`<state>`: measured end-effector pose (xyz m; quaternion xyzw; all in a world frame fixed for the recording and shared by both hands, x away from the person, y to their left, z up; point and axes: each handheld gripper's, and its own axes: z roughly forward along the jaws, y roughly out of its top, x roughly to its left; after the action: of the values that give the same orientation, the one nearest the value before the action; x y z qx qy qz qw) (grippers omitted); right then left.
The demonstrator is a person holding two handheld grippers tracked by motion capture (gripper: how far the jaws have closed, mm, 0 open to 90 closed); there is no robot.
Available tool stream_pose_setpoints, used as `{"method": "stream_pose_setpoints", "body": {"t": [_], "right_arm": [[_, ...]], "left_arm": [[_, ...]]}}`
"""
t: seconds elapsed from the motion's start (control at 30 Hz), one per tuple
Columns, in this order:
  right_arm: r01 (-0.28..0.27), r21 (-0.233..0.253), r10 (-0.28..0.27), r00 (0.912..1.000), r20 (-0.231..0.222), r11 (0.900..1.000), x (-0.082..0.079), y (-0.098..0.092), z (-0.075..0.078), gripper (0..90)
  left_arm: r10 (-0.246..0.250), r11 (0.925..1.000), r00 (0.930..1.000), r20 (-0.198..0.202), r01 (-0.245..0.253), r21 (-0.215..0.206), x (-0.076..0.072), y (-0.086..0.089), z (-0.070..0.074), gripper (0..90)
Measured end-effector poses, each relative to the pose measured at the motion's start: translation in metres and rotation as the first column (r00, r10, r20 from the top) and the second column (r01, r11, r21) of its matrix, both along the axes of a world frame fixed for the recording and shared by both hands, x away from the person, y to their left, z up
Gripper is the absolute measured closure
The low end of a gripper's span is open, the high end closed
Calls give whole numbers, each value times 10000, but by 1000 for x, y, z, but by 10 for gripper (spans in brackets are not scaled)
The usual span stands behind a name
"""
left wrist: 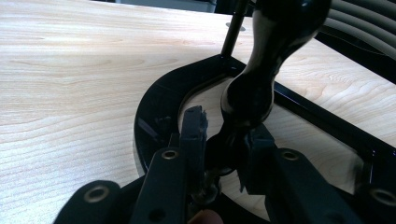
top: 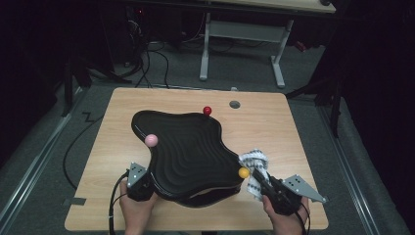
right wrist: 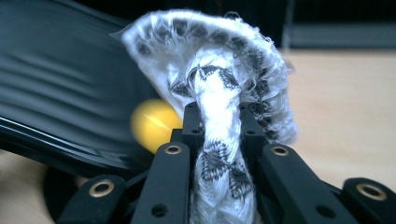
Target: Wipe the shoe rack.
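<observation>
A big black wavy tray sits in the middle of the desk, raised on a black frame. Nothing lies in it. Three balls stick up at its rim — a red ball at 12 o'clock, a pink ball at 9, a yellow ball at 4. The left claw pinches a shiny black post under the tray at 7 o'clock. The right claw is pressed on a white patterned cloth at 4 o'clock, beside the yellow ball. The cloth hides the claw tips.
</observation>
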<state>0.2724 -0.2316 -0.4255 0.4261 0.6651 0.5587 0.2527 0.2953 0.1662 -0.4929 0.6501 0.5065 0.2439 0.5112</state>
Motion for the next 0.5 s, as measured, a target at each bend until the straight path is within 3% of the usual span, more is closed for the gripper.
{"method": "stream_pose_setpoints", "body": {"t": [0.1,0.13,0.2,0.27,0.4,0.43,0.5], "right_arm": [[-731,240,725,9970,285,9970,-3,11,14,784],[-1141,116,1139,9933,182,9934,-2,17,16,783],[-1356,-393,1358,9907,49,9900,-1,26,15,782],[-1028,-836,1047,9943,182,9912,0,28,12,781],[-193,-390,191,9998,-61,9991,10,12,11,777],[-140,-202,136,9997,-189,9997,12,8,10,774],[-548,62,550,9979,-352,9985,13,6,8,761]], "left_arm": [[-25,10000,10000,31,25,17,0,0,0,749],[-25,10000,10000,41,25,36,0,0,0,749],[-61,10000,10000,50,61,30,0,0,0,749],[-62,10000,10000,71,62,-24,1,1,-1,749],[-62,9999,10000,60,62,-141,2,2,-1,748],[-58,9999,10000,56,59,-141,2,2,-1,748],[-62,9999,10000,73,63,-108,2,2,-1,749]]}}
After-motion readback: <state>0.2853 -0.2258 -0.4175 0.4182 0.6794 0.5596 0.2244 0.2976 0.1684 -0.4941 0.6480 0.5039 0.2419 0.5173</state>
